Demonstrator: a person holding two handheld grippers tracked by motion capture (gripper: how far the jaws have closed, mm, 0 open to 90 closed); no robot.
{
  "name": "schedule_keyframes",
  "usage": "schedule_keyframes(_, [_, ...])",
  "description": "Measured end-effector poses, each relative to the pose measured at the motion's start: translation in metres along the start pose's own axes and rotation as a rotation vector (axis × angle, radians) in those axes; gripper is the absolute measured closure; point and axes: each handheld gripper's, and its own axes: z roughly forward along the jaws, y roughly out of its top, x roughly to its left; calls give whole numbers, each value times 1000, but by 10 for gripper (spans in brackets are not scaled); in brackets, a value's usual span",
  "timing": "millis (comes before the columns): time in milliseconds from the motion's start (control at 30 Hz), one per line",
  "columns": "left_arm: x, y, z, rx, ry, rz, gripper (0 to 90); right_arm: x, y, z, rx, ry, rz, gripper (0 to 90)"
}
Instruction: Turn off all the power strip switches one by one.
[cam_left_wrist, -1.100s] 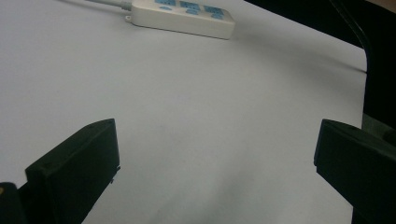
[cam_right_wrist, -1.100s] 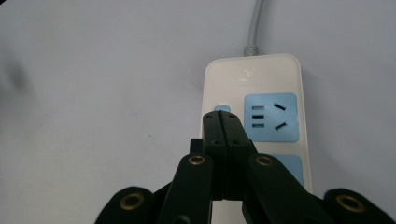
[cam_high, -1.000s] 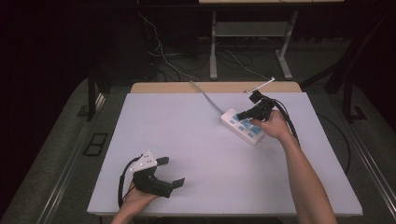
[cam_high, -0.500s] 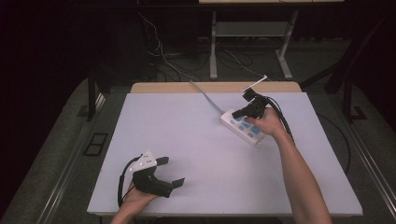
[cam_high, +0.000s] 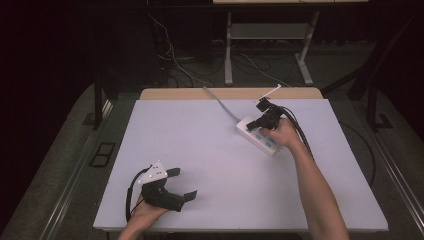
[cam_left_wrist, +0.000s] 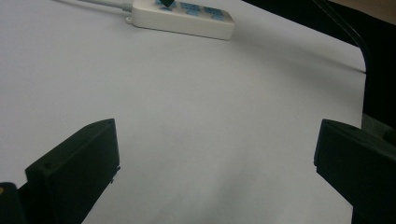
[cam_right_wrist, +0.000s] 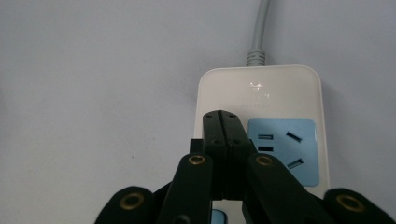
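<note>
Two grippers are at work over one white counter (cam_high: 225, 165), and the nearer is the left gripper (cam_high: 182, 185), held low at the near edge of the high view. Its fingers (cam_left_wrist: 74, 163) are spread wide with nothing between them; in the left gripper view only bare counter lies in the gap, and the grey three-cornered plate (cam_high: 152, 174) sits on top of the tool. A black cable (cam_high: 131, 192) loops from it back toward the person's left hand (cam_high: 145, 212).

Well beyond those spread fingers, across the open counter and toward the far right side, lies the white power strip (cam_high: 260, 136). In the left gripper view it shows as a long pale block (cam_left_wrist: 182, 18) far ahead of the fingers, with blue sockets on top.

The right gripper (cam_high: 261, 124) is over the strip's cord end, its black fingers (cam_right_wrist: 222, 140) pressed together with nothing pinched between them. In the right gripper view the closed tips lie over the strip's top face, just beside a blue socket panel (cam_right_wrist: 285, 149) on their right; whether they touch the plastic cannot be told. The right hand (cam_high: 282, 136) covers part of the strip behind the fingers.

Past the fingertips, the strip's grey cord (cam_right_wrist: 259, 32) leaves its end and runs away toward the counter's far edge
</note>
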Motion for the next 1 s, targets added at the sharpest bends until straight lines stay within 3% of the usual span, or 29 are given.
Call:
schedule_keyframes(433, [-1, 0, 2, 9, -4, 13, 0, 5, 0, 4, 3, -34, -31, 900])
schedule_keyframes(1000, [-2, 0, 5, 19, -2, 20, 0, 3, -3, 5, -10, -22, 2, 900])
